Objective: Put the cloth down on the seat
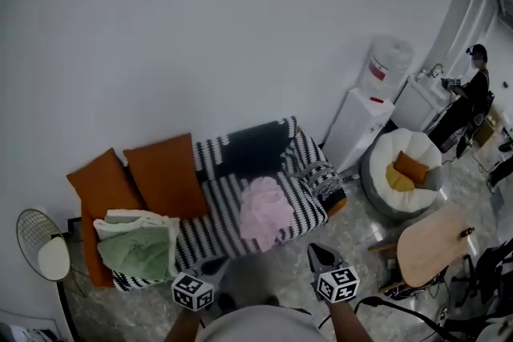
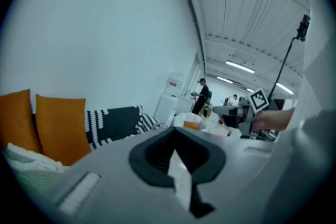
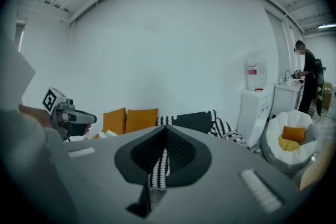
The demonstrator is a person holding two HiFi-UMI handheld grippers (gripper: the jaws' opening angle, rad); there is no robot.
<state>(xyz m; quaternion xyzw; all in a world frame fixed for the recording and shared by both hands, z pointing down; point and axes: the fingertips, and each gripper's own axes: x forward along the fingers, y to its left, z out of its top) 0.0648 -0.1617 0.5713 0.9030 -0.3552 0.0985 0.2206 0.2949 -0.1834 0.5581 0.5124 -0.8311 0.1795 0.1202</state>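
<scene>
**Head view:** The crumpled pale pink cloth (image 1: 260, 212) already lies in a soft heap on the black-and-white striped knitted sofa seat (image 1: 303, 208). It sits right of the seat's middle and droops over the front edge, so the putting-down looks finished. The left gripper (image 1: 216, 263) and right gripper (image 1: 317, 251) hang clear of that front edge, well apart from the cloth. At the seat's left end are 2 plump orange cushions (image 1: 164, 172) and a folded green and white blanket (image 1: 140, 248). I judge the next move calls only for keeping both grippers off the limp fabric.

**Left gripper view:** The left gripper (image 2: 176, 139), in matte grey plastic, has its jaws pressed together with nothing gripped.

**Right gripper view:** The right gripper (image 3: 165, 136) is likewise closed and empty. Striped weave shows through its thin slit.
</scene>
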